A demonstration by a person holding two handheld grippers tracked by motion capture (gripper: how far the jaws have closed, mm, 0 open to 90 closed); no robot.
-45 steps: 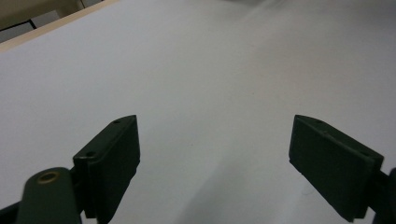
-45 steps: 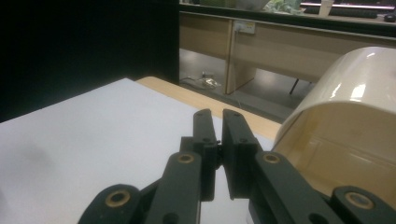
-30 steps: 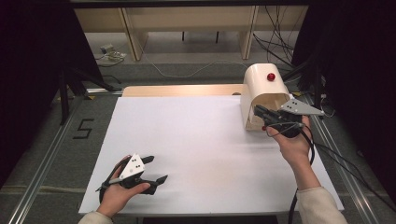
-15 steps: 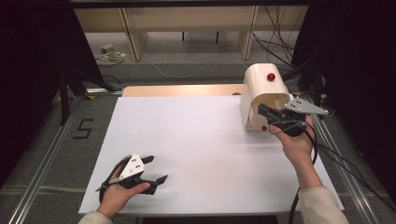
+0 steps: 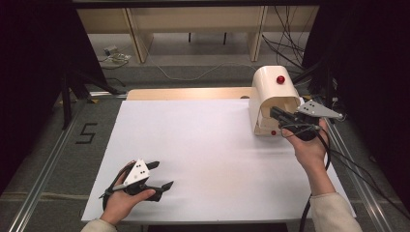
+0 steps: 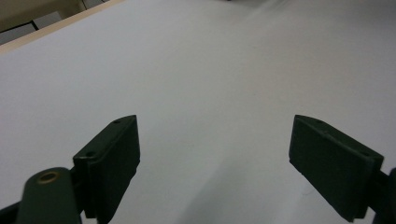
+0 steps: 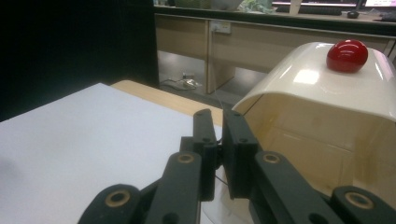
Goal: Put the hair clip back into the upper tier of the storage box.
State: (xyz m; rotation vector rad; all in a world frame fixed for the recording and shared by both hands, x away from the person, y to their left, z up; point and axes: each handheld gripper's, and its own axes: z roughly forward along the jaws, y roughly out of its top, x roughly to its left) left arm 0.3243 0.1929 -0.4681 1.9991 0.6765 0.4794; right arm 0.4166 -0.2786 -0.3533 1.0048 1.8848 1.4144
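A cream box (image 5: 265, 86) with a rounded top and a red knob (image 5: 280, 79) stands at the back right of the white sheet (image 5: 203, 140), its open front facing me. My right gripper (image 5: 274, 112) is shut, its tips at the mouth of that opening. In the right gripper view the two jaws of the right gripper (image 7: 219, 116) are pressed together beside the box (image 7: 303, 79) and below its knob (image 7: 346, 55); I see nothing between them. My left gripper (image 5: 163, 174) rests open near the front left of the sheet. The left gripper (image 6: 215, 140) has bare white sheet (image 6: 210, 60) between its jaws.
A strip of wooden tabletop (image 5: 188, 93) shows behind the sheet. Beyond it are shelf legs and cables on the floor (image 5: 193, 72). A "5" marking (image 5: 87, 133) lies left of the table, and metal rails run along both sides. Cables trail from the right gripper toward me.
The right gripper has shifted slightly to the right at the box's opening and stays shut. The left gripper and the box have not moved.
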